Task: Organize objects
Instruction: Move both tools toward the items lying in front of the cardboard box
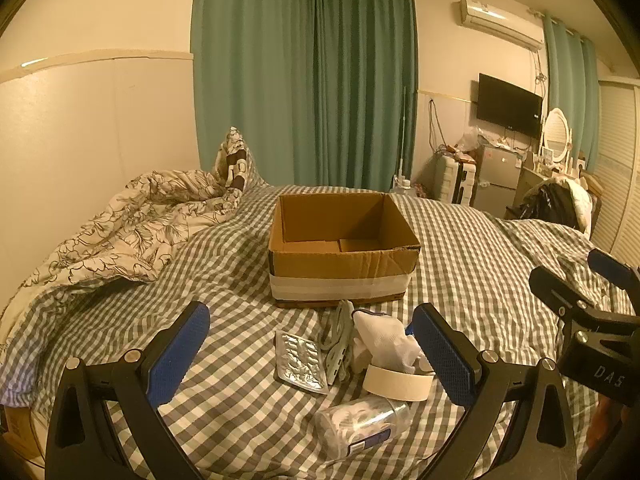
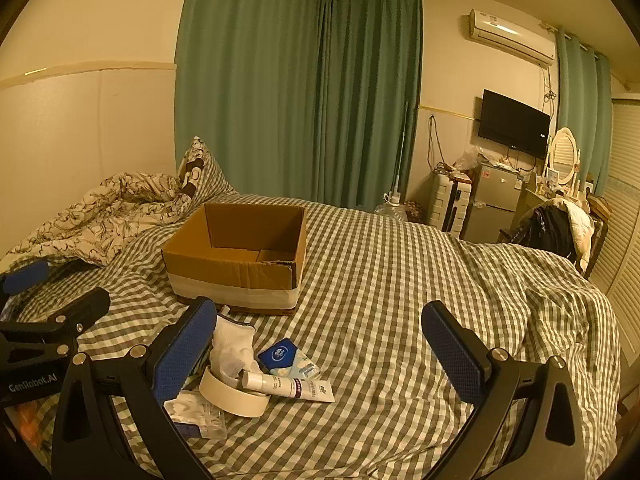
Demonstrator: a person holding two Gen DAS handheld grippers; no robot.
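**Small things wait on the bed, box is empty**

Because both grippers hang with jaws wide apart and hold nothing, any pick is open. Nearest the left gripper (image 1: pixel 316 354) lies a clear bottle (image 1: pixel 362 424) (smooth, so probably slippery; pinch its middle). Next come the tape roll (image 1: pixel 398 382), stiff and light, best held by its rim, and a soft white sock (image 1: pixel 384 338) that should squash. Beside the right gripper (image 2: pixel 320 354) sits a bendy tube (image 2: pixel 292 388). Farther off stands the cardboard box (image 1: pixel 344 268).

Tube (image 2: pixel 292 387) label unreadable; left tongs' pad (image 2: pixel 182 354) hides clear jar (image 2: pixel 196 412) partly.
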